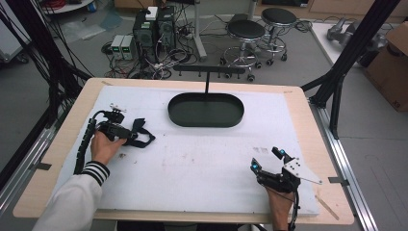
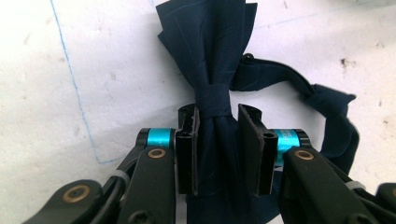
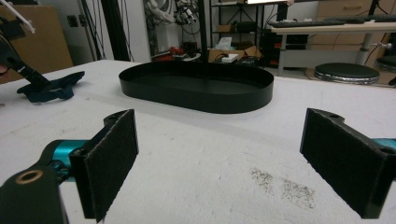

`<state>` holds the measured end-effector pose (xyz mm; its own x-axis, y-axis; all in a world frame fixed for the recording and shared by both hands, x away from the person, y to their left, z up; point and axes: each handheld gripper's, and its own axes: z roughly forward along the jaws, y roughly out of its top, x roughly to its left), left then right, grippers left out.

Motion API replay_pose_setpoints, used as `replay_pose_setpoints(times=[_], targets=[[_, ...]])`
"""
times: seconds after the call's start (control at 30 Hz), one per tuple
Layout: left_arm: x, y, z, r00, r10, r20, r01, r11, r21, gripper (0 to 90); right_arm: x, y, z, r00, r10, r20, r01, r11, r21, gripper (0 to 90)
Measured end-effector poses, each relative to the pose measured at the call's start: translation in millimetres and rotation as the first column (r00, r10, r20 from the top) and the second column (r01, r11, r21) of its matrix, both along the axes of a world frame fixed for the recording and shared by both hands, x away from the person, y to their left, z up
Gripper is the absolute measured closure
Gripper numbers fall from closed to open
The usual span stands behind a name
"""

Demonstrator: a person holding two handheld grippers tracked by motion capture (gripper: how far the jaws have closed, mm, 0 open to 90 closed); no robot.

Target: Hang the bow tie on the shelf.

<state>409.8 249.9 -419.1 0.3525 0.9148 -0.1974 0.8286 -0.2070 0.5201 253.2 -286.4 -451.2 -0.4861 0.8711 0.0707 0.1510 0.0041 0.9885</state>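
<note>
A dark navy bow tie (image 2: 212, 60) with its neck strap (image 2: 327, 112) lies on the white mat at the left of the table (image 1: 140, 135). My left gripper (image 2: 218, 114) reaches over it, and both pads press the bunched fabric just below the centre knot. In the high view the left gripper (image 1: 127, 136) is level with the tray's front, well to its left. My right gripper (image 1: 266, 159) rests low at the front right, jaws wide apart with nothing between them (image 3: 219, 140). From there the bow tie (image 3: 49, 88) lies far to the left.
A black oval tray (image 1: 206, 124) sits at the middle back of the mat (image 3: 196, 95), with a black T-shaped hook stand (image 1: 208, 71) behind it. A grey smudge (image 3: 280, 184) marks the mat near the right gripper. Stools and computer boxes stand beyond the table.
</note>
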Motion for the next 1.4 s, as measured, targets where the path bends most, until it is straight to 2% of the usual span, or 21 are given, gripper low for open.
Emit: replay_pose_setpoints(times=[0.07,0.23,0.4,0.5,0.63,0.73,0.87,0.97,1.13,1.2,1.23,1.27,1.3,1.33,1.4], targets=[[-0.5,0.4,1.0,0.9999,0.0,0.017,0.0,1.0,-0.002,69.4,0.0,0.1,0.0,1.0,0.0,0.0,0.0,1.0,0.0,10.5],[-1.6,0.2,2.1,0.9996,-0.009,0.026,0.009,0.9999,0.008,69.3,0.2,0.0,0.0,1.0,0.0,0.001,0.0,1.0,0.0,10.5],[-2.4,0.1,3.3,0.9991,-0.004,0.042,0.004,1.0,-0.003,69.4,0.1,-0.1,0.0,1.0,0.0,0.001,0.0,1.0,0.0,10.5],[-4.0,0.6,6.6,0.997,-0.002,0.078,0.003,0.9999,-0.016,69.8,0.1,-0.2,0.0,1.0,0.0,-0.002,0.0,1.0,0.002,10.5],[-8.7,-0.1,9.4,0.9921,-0.023,0.123,0.021,0.9996,0.018,70.0,0.1,0.0,0.0,1.0,-0.002,-0.002,0.002,1.0,0.0,10.5],[-12.1,2.9,11.1,0.9865,-0.011,0.163,0.018,0.9992,-0.037,70.0,0.3,-0.1,0.0,1.0,-0.001,0.001,0.001,1.0,-0.002,10.5],[-16.0,4.8,17.4,0.9742,-0.021,0.225,0.037,0.9972,-0.065,70.1,0.1,0.2,0.0,1.0,-0.001,0.002,0.001,1.0,-0.005,10.5],[-18.9,6.0,22.6,0.9601,-0.023,0.279,0.052,0.994,-0.096,70.1,0.1,0.2,-0.1,1.0,-0.001,0.001,0.001,1.0,-0.004,10.5],[-22.8,7.7,28.1,0.9387,-0.038,0.343,0.079,0.9913,-0.105,70.1,0.1,0.4,0.0,1.0,-0.001,0.001,0.001,1.0,-0.005,10.5],[-24.2,8.1,30.6,0.9309,-0.042,0.363,0.093,0.988,-0.123,70.1,0.1,0.2,0.0,1.0,0.0,0.001,0.0,1.0,-0.007,10.5],[-25.0,8.8,32.1,0.9269,-0.042,0.373,0.099,0.9858,-0.135,74.9,0.5,0.2,0.0,1.0,-0.001,0.004,0.001,1.0,-0.009,10.5],[-25.1,10.5,34.0,0.9219,-0.034,0.386,0.104,0.9813,-0.162,74.9,0.5,0.2,0.0,1.0,-0.001,0.004,0.001,1.0,-0.009,10.5],[-24.9,11.2,34.3,0.921,-0.026,0.389,0.104,0.9781,-0.18,74.9,0.4,0.5,0.1,1.0,-0.002,0.002,0.002,1.0,-0.009,10.5],[-24.7,12.2,34.7,0.923,-0.019,0.384,0.099,0.9766,-0.191,74.9,0.9,0.5,0.0,1.0,-0.001,0.007,0.001,1.0,-0.011,10.5],[-25.1,14.3,35.8,0.9173,-0.016,0.398,0.102,0.9758,-0.194,74.9,0.3,0.8,0.1,1.0,0.0,-0.001,0.0,1.0,-0.01,10.5]])
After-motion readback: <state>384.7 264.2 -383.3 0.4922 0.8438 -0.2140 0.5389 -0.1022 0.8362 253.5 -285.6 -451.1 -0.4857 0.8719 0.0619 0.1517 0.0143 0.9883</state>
